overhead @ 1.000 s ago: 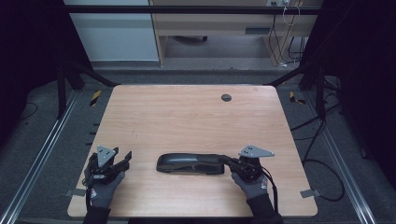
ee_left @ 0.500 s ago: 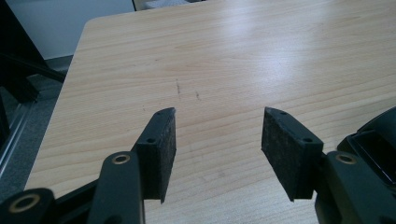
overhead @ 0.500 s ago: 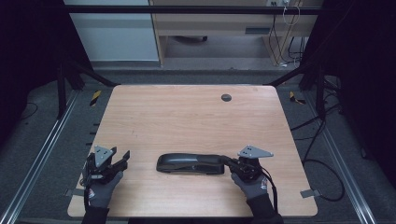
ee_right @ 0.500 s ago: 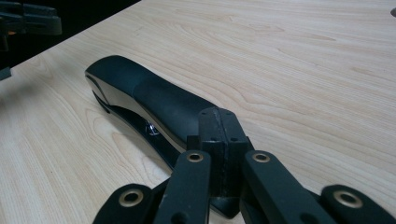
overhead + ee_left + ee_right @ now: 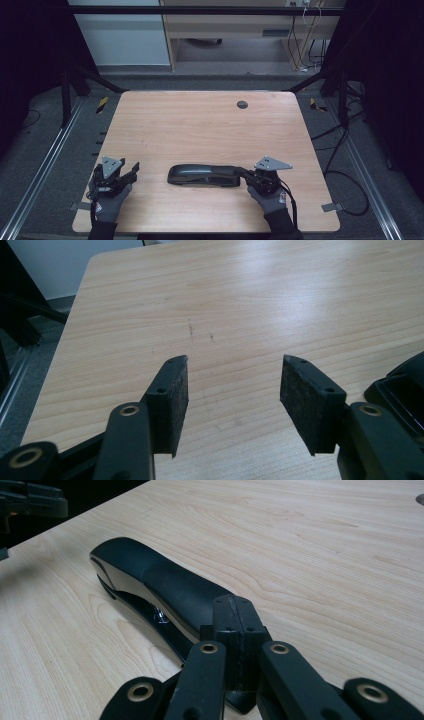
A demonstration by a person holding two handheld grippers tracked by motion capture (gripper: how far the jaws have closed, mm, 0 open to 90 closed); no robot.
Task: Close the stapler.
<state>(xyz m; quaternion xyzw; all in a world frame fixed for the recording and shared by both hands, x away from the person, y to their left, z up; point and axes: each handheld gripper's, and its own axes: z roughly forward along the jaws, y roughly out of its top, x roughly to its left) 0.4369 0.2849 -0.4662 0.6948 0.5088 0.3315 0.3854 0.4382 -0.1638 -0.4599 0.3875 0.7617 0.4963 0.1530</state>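
Note:
A long black stapler [image 5: 202, 176] lies flat near the front of the wooden table [image 5: 200, 125], its length running left to right. My right gripper [image 5: 240, 172] is at the stapler's right end. In the right gripper view its jaws are shut pad to pad [image 5: 235, 612] with nothing between them, their tips just over the rear of the stapler [image 5: 150, 580]. My left gripper [image 5: 134, 171] rests at the front left of the table, apart from the stapler. Its jaws stand open [image 5: 232, 385] over bare wood, with the stapler's end [image 5: 400, 390] just off to their right.
A small dark round grommet [image 5: 242, 104] sits in the tabletop at the far middle. Metal rails run along both sides of the table, cables lie on the floor at the right, and a cabinet stands beyond the far edge.

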